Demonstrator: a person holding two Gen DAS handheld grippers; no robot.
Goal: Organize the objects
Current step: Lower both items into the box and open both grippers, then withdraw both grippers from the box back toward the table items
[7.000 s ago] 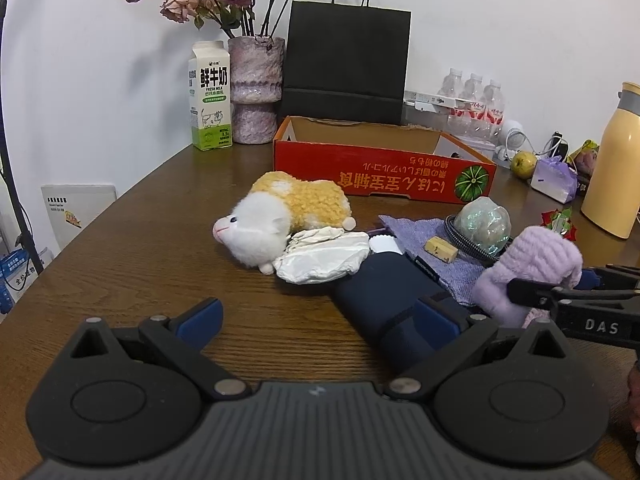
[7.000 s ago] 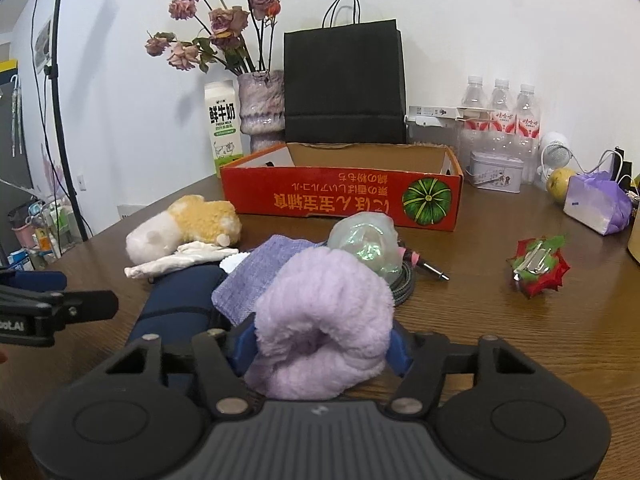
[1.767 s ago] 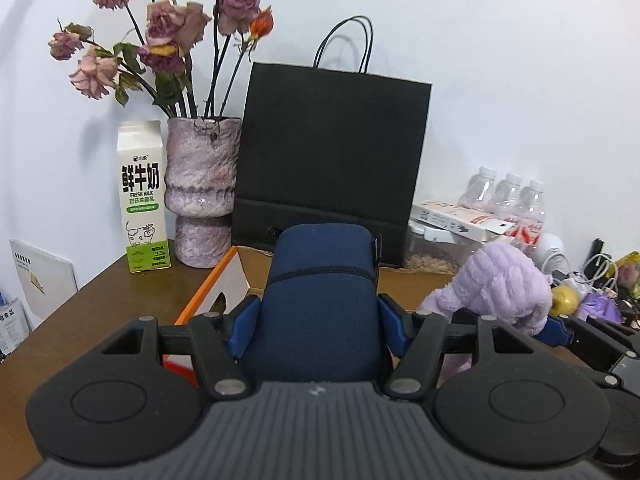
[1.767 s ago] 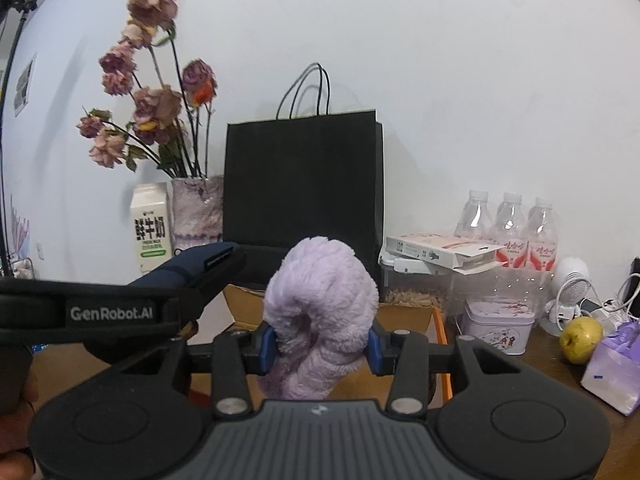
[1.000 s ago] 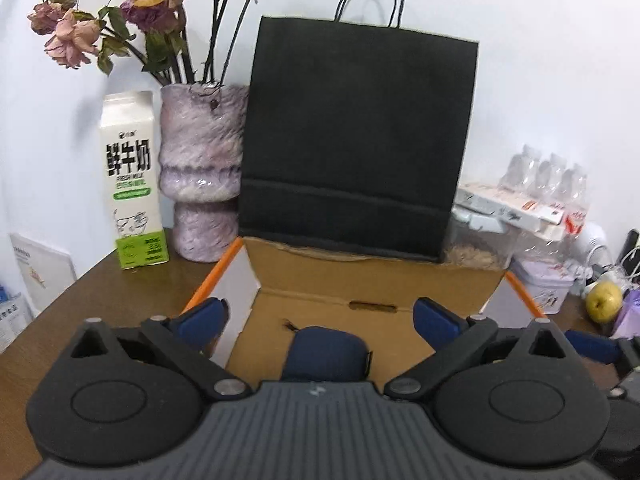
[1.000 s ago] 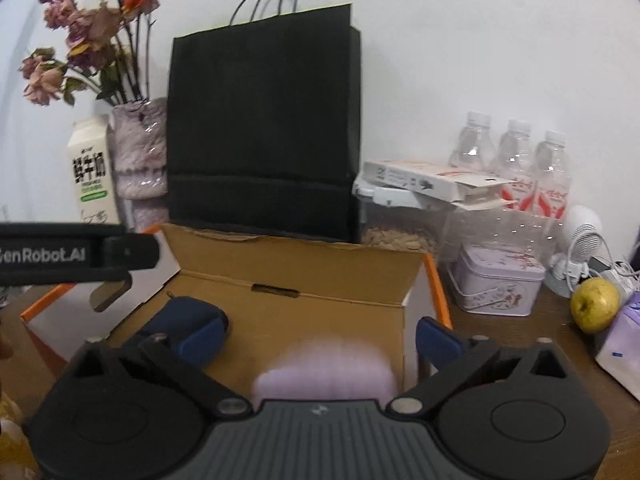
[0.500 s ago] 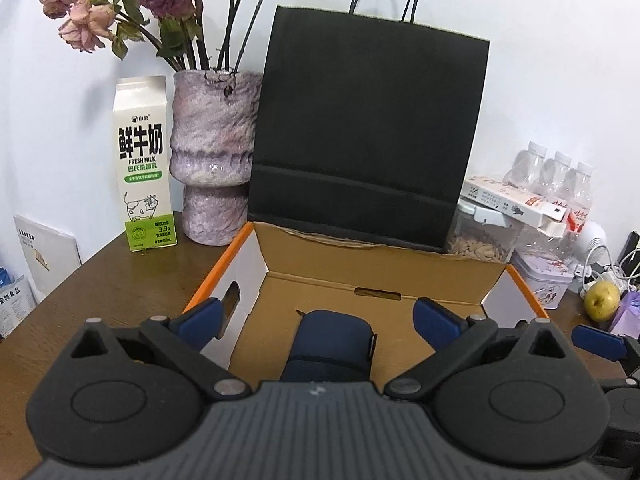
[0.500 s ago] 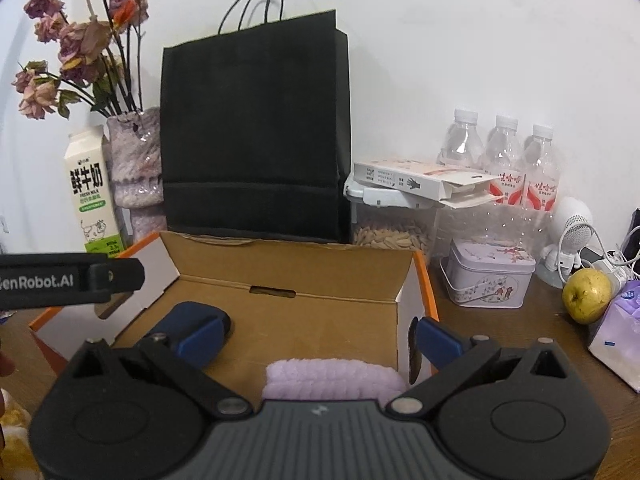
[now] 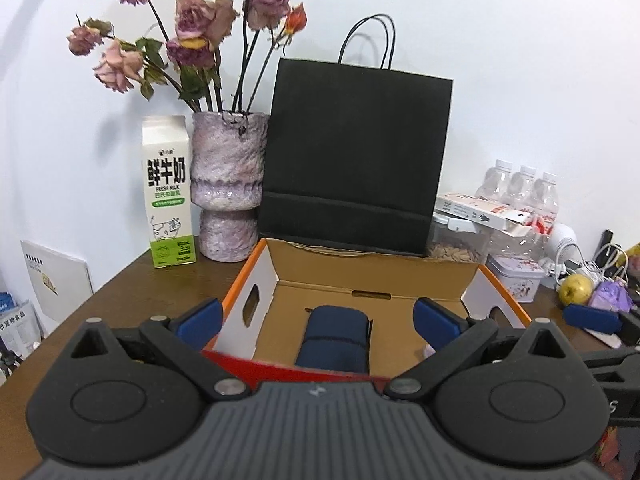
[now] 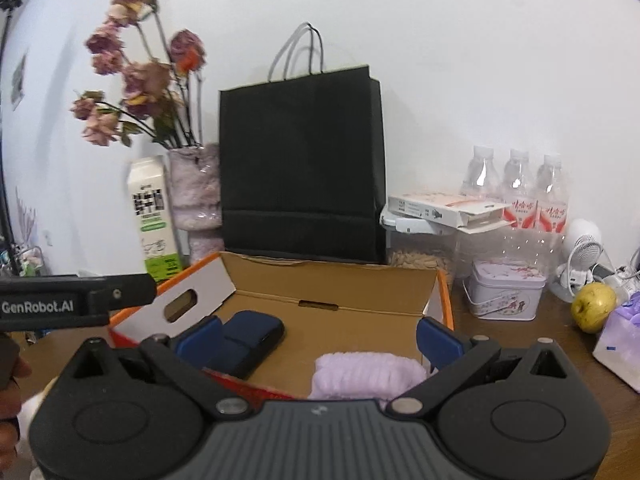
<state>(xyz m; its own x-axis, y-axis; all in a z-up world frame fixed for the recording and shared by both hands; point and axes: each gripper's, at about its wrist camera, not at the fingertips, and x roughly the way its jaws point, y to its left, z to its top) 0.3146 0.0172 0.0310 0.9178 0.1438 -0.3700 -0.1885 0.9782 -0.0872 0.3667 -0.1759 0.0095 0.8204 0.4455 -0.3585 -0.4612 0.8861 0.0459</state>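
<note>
An open cardboard box (image 9: pixel 372 284) with a red and orange outside sits on the wooden table. A navy pouch (image 9: pixel 334 338) lies on its floor at the left; it also shows in the right wrist view (image 10: pixel 250 340). A fluffy lilac item (image 10: pixel 366 374) lies at the box's right. My left gripper (image 9: pixel 318 324) is open and empty above the box's near wall. My right gripper (image 10: pixel 318 340) is open and empty above the lilac item. The box also shows in the right wrist view (image 10: pixel 332 284).
A black paper bag (image 9: pixel 352 160), a vase of dried roses (image 9: pixel 228 184) and a milk carton (image 9: pixel 168 192) stand behind the box. Water bottles (image 10: pixel 516 200), a tin (image 10: pixel 506 288), a yellow fruit (image 10: pixel 594 306) and a lilac packet (image 10: pixel 622 340) are at the right.
Both grippers carried their items over the box and opened, leaving the navy pouch and the lilac item inside. Since half a second ago both have drawn back and risen slightly.
</note>
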